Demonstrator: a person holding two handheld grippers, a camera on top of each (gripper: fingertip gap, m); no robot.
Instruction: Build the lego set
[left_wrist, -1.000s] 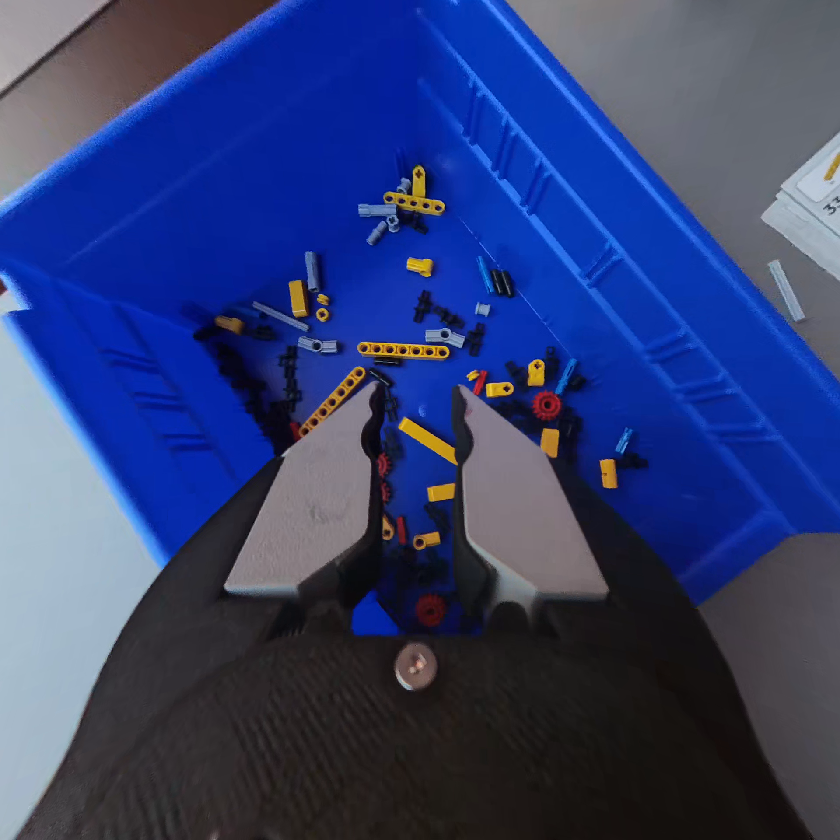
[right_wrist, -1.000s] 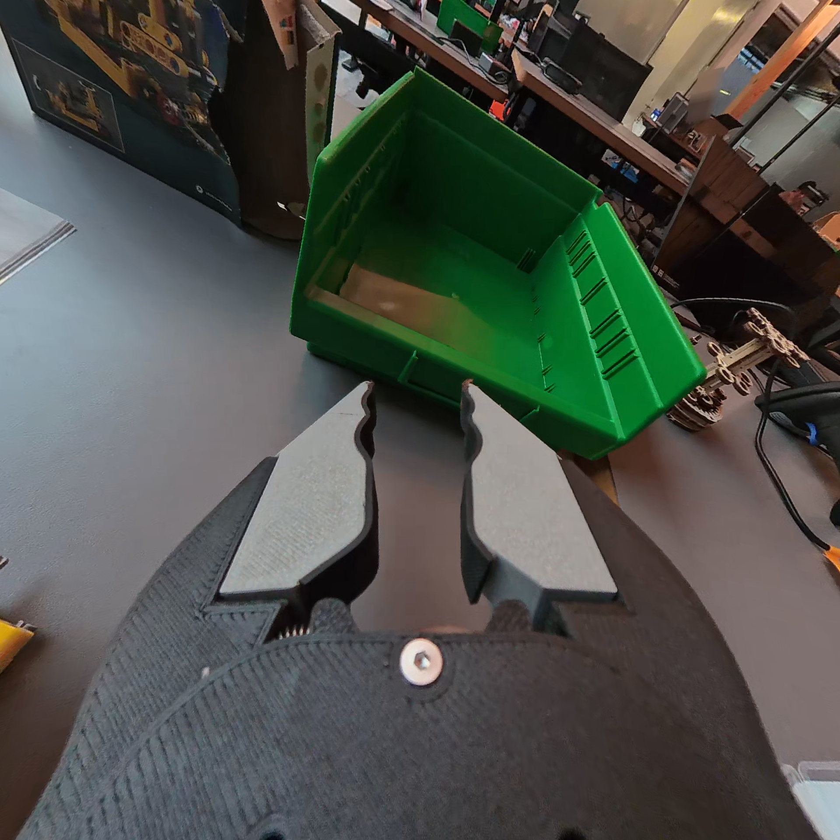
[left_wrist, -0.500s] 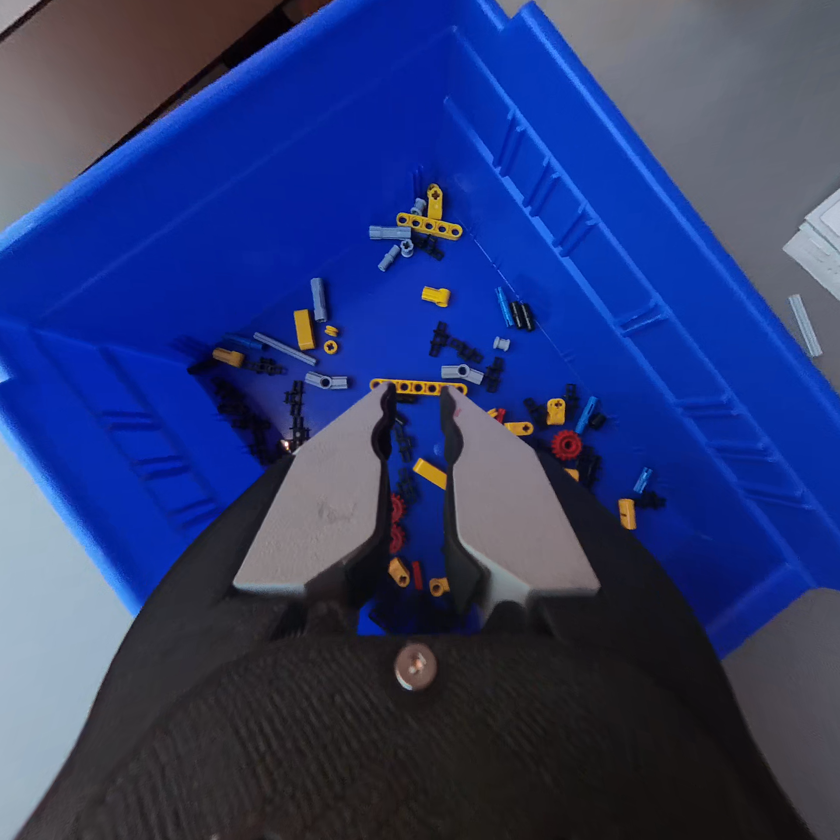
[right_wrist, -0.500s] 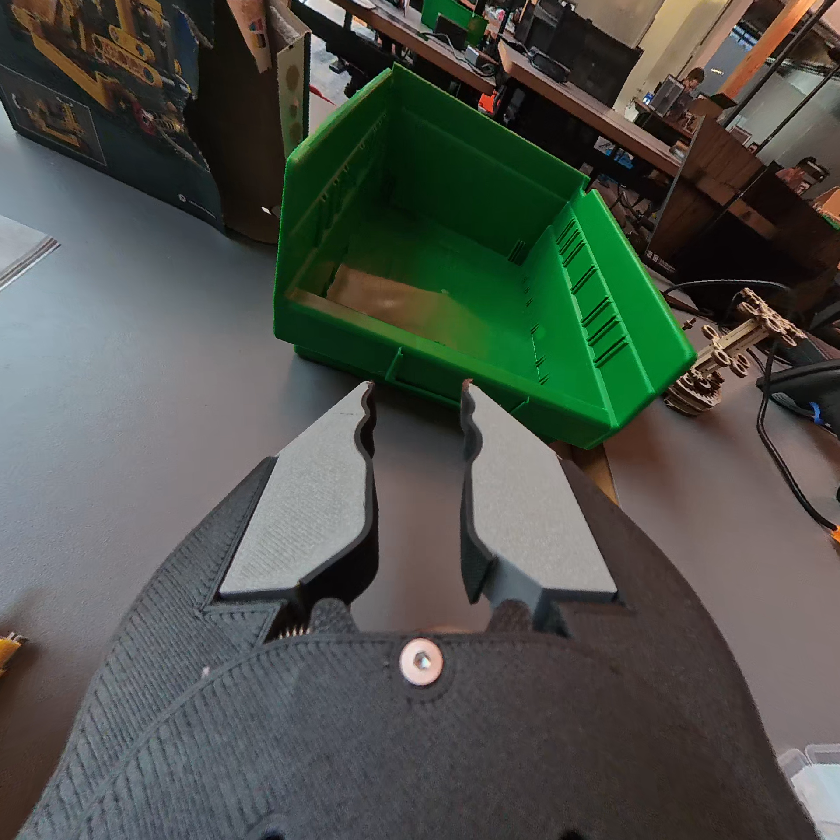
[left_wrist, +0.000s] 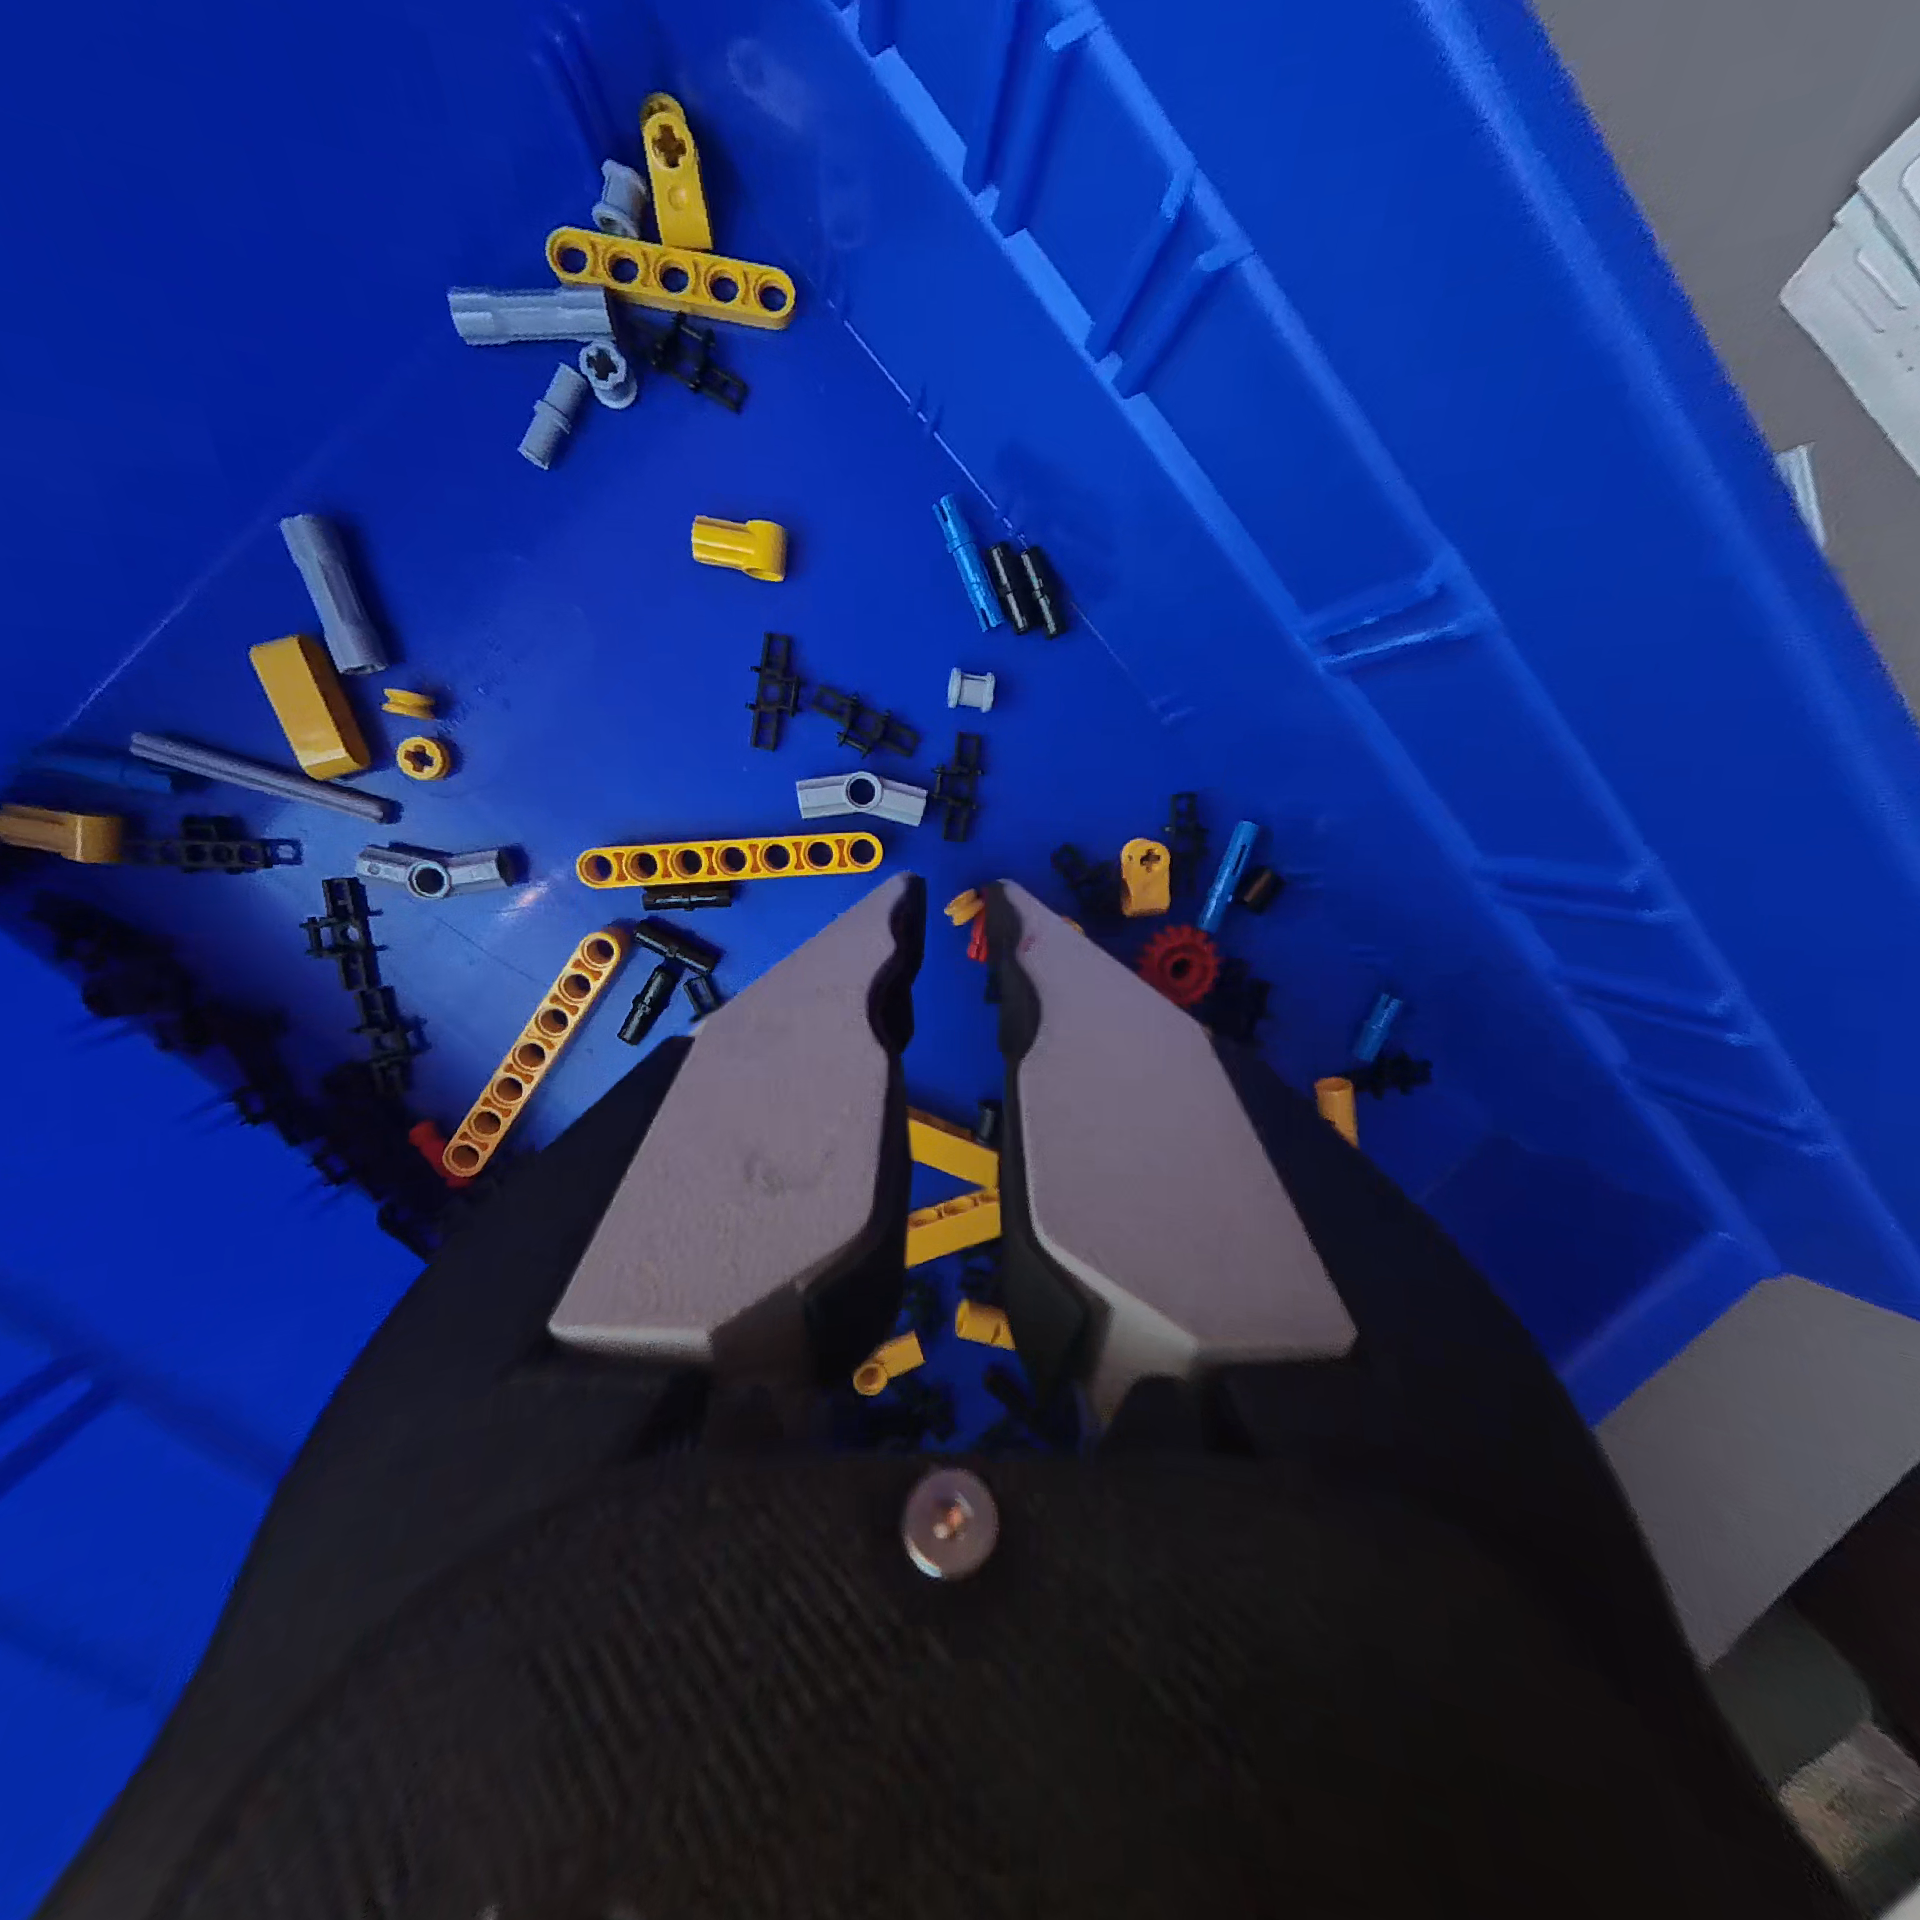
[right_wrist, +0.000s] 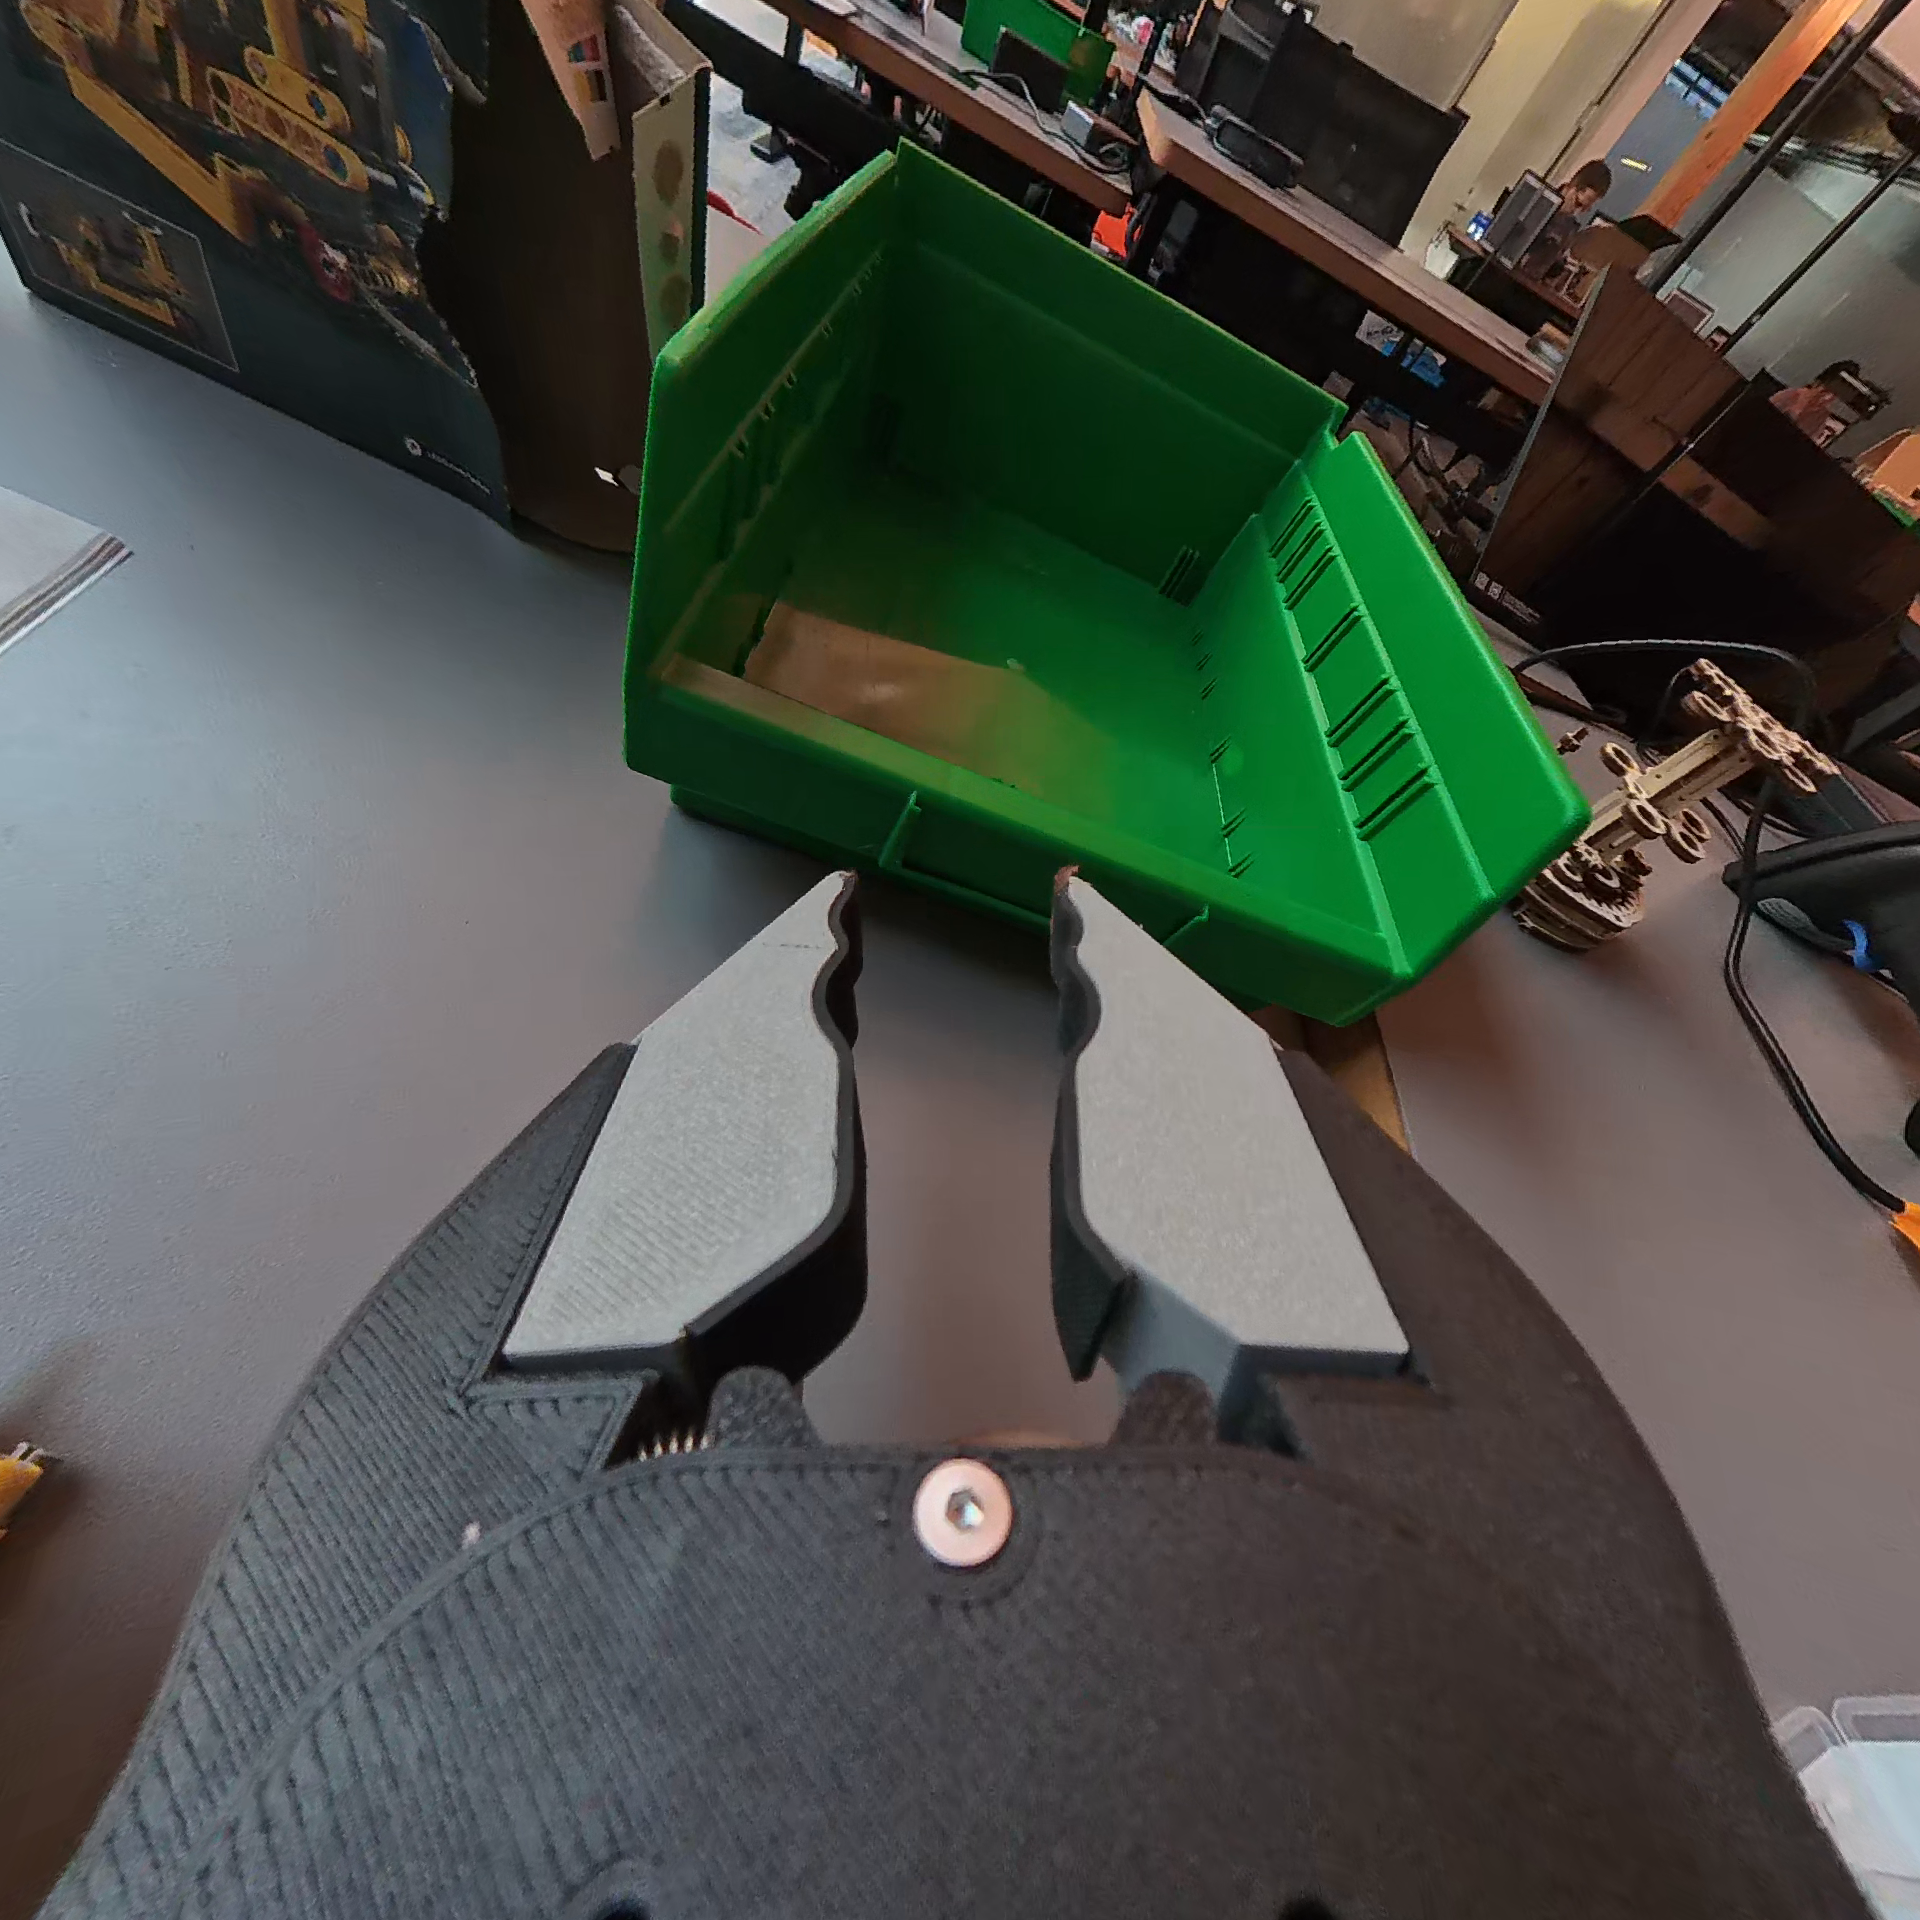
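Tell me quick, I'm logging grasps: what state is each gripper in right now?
Left gripper: nearly closed, narrow gap, down in the blue bin over small pieces; a grip cannot be told.
Right gripper: open, empty, above the table before the green bin.

the blue bin (left_wrist: 1351, 436) holds yellow beams (left_wrist: 727, 860), grey connectors (left_wrist: 860, 798), black pins (left_wrist: 1023, 590), blue pins (left_wrist: 966, 561) and a red gear (left_wrist: 1174, 961). the green bin (right_wrist: 1382, 665) sits on a dark grey table (right_wrist: 260, 831).
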